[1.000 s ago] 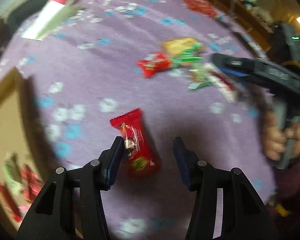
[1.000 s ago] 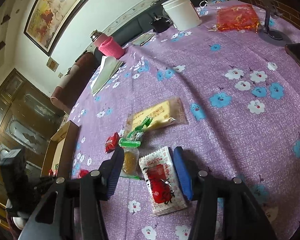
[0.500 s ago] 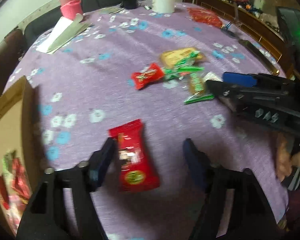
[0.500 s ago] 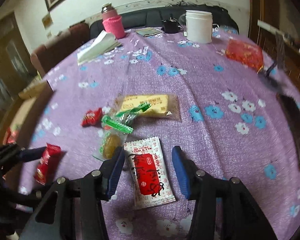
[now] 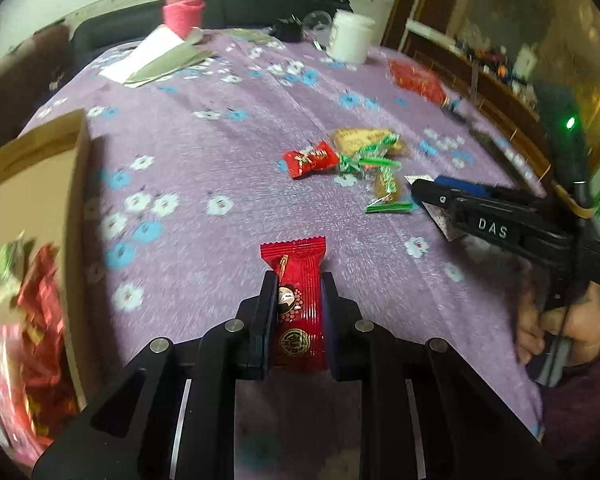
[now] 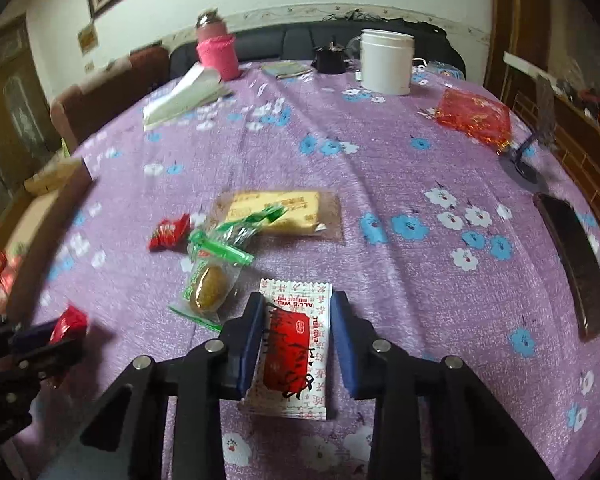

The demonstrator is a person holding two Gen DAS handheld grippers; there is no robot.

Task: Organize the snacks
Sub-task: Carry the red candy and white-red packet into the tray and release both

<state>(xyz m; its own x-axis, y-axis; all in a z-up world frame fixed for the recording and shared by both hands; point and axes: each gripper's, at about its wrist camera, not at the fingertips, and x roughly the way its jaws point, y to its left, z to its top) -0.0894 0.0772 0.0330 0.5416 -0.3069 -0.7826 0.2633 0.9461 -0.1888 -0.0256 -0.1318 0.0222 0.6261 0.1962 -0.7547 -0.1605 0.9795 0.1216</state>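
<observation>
My left gripper (image 5: pixel 298 280) is shut on a red snack packet (image 5: pixel 298 300) just above the purple flowered tablecloth (image 5: pixel 220 152). My right gripper (image 6: pixel 298 300) is closed onto a white and red sachet (image 6: pixel 296 344); the sachet is pinched between the blue pads. A red candy (image 5: pixel 310 159), green-wrapped snacks (image 6: pixel 216 268) and a yellow cake bar (image 6: pixel 276 212) lie mid-table. A cardboard box (image 5: pixel 32 200) with several snacks stands at the left. In the left wrist view the right gripper (image 5: pixel 420 192) shows at the right.
A white jar (image 6: pixel 386 60), a pink flask (image 6: pixel 216 50), a folded paper (image 6: pixel 180 96) and a red foil bag (image 6: pixel 474 116) sit at the far side. A dark phone (image 6: pixel 572 264) and a stand (image 6: pixel 528 152) are at the right edge.
Both grippers have closed: the left on the red packet, the right on the white and red sachet. Both cameras have tilted up a little.
</observation>
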